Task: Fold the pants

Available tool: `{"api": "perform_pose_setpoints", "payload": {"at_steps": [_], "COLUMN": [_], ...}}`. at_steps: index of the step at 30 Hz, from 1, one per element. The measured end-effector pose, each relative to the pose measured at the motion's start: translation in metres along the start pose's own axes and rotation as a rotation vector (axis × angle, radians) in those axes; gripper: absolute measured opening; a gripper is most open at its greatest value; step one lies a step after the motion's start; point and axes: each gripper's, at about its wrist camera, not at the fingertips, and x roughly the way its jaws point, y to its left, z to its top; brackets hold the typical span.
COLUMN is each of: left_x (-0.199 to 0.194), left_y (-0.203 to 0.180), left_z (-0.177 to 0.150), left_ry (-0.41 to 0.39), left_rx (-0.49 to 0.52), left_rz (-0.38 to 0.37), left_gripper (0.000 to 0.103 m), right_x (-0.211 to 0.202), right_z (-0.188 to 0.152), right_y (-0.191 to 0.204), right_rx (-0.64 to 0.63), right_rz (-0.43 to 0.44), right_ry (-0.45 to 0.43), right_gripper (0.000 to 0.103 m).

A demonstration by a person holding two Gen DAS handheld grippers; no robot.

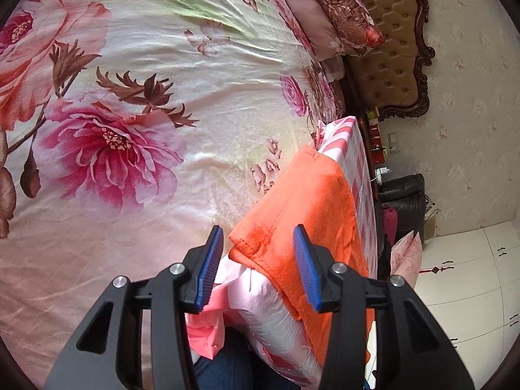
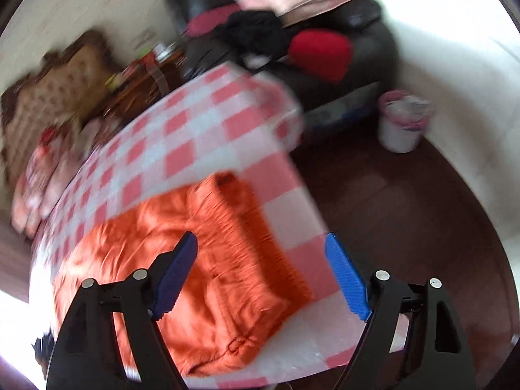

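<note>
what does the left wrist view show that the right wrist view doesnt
Only the left wrist view shows the floral bedspread and the white cabinets. Only the right wrist view, which is blurred, shows the white bin, the dark floor and a red cushion on the armchair. Both show the orange pants lying on the pink checked cloth, the tufted headboard, and an open, empty claw: left claw, right claw.

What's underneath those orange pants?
The orange pants lie on a pink-and-white checkered cloth over a raised surface. What that cloth covers is hidden.
</note>
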Motion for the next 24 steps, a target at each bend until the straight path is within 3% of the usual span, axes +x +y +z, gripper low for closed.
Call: {"api": "perform_pose_setpoints", "payload": {"at_steps": [1,3,4,11,14,16,19,20,21,24], "left_x": [0.000,-0.001,-0.002,-0.012,-0.010,-0.005,0.008,0.012,0.016,0.024], "left_y": [-0.002,-0.005,-0.005,0.010,0.024,0.033,0.041,0.043,0.045,0.042], "left_z": [-0.001,-0.003,-0.003,0.004,0.002,-0.001,-0.005,-0.005,-0.005,-0.004], "left_ry": [0.002,-0.001,-0.003,-0.016,-0.005,0.017,0.075,0.083,0.089,0.115], "left_rx": [0.002,0.010,0.009,-0.037,-0.089,-0.135,-0.194,-0.209,-0.216,-0.209], "left_rz": [-0.001,0.003,0.004,-0.021,-0.067,-0.133,-0.235,-0.249,-0.264,-0.347], "left_gripper": [0.045,0.046,0.046,0.046,0.046,0.046,0.046,0.045,0.045,0.035], "right_x": [0.008,0.028,0.033,0.039,0.040,0.039,0.030,0.024,0.014,0.011], "right_z": [0.000,-0.001,-0.002,-0.007,-0.006,-0.007,-0.009,-0.010,-0.016,-0.035], "right_y": [0.004,0.011,0.010,0.008,0.004,0.012,0.030,0.040,0.059,0.110], "right_rx": [-0.023,-0.064,-0.052,-0.050,-0.019,-0.056,-0.101,-0.126,-0.165,-0.293], "right_rz": [-0.006,-0.075,-0.090,-0.119,-0.126,-0.195,-0.314,-0.358,-0.407,-0.360], "right_ry": [0.020,0.071,0.080,0.052,0.054,0.044,-0.015,-0.065,-0.142,-0.214], "right_gripper": [0.075,0.045,0.011,0.011,0.011,0.012,0.023,0.035,0.037,0.051]}}
